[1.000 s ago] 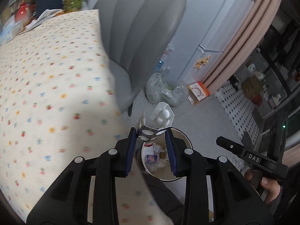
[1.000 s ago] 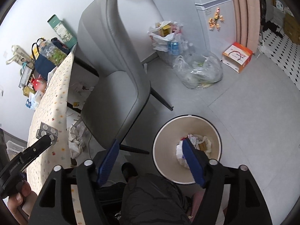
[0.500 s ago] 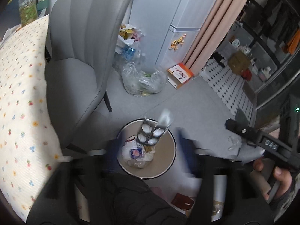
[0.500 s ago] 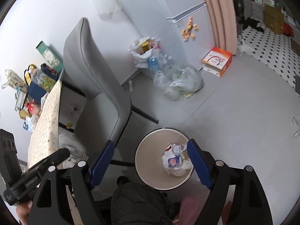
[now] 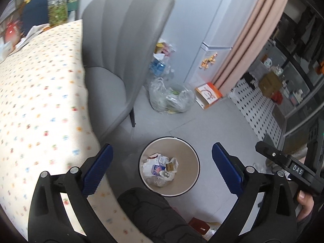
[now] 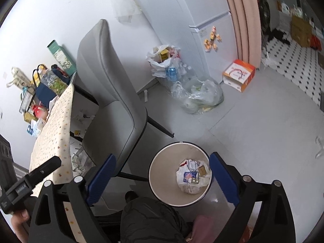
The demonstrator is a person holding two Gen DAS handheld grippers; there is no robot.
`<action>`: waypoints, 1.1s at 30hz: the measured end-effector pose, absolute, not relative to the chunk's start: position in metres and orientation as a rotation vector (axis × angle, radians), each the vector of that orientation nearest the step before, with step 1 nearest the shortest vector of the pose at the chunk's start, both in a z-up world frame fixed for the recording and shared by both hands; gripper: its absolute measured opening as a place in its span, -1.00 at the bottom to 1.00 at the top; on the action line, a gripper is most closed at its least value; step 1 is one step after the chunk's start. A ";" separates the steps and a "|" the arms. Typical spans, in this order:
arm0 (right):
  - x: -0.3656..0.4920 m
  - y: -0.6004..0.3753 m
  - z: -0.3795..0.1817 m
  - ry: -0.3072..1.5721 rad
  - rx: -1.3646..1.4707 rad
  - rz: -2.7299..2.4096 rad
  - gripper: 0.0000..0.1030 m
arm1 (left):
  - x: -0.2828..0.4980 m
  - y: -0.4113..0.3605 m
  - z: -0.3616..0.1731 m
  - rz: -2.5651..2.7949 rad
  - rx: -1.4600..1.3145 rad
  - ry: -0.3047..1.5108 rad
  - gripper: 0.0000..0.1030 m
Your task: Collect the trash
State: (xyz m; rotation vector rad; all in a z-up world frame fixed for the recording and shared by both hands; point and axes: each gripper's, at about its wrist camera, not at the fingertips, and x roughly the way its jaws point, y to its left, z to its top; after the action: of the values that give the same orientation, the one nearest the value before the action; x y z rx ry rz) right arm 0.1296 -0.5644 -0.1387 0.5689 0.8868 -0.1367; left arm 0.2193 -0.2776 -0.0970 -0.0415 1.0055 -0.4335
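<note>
A round beige trash bin [image 5: 192, 178] stands on the grey floor below me, holding crumpled wrappers and a silver blister pack [image 5: 167, 174]. It also shows in the right wrist view [image 6: 160, 178], with the blister pack [image 6: 194, 180] on top of the trash. My left gripper [image 5: 162, 168] is open and empty, high above the bin. My right gripper [image 6: 161, 179] is open and empty, also above the bin.
A grey chair [image 5: 125, 46] stands between the bin and the table with a dotted cloth [image 5: 36, 93]. Clear bags of trash [image 5: 172, 99] and an orange box [image 5: 208, 94] lie by the white fridge [image 6: 214, 30]. My knee [image 5: 149, 212] is below the bin.
My left gripper opened over the bin and let go of the blister pack, which dropped into the bin. The right gripper stayed open above the bin.
</note>
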 end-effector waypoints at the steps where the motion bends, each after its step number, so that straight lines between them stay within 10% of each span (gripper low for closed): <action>1: 0.129 -0.560 -0.133 0.881 0.549 -0.132 0.85 | 0.218 -0.270 -0.093 -0.424 -0.060 1.002 0.88; 33: 0.089 -0.427 0.020 0.760 0.232 -0.058 0.85 | 0.129 -0.114 0.051 -0.110 -0.135 0.616 0.88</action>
State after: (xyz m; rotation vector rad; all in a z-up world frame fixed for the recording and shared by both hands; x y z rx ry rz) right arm 0.0894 -0.4267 0.0197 0.2323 0.7605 -0.0585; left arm 0.1291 -0.1138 0.0512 -0.1353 0.6159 -0.1097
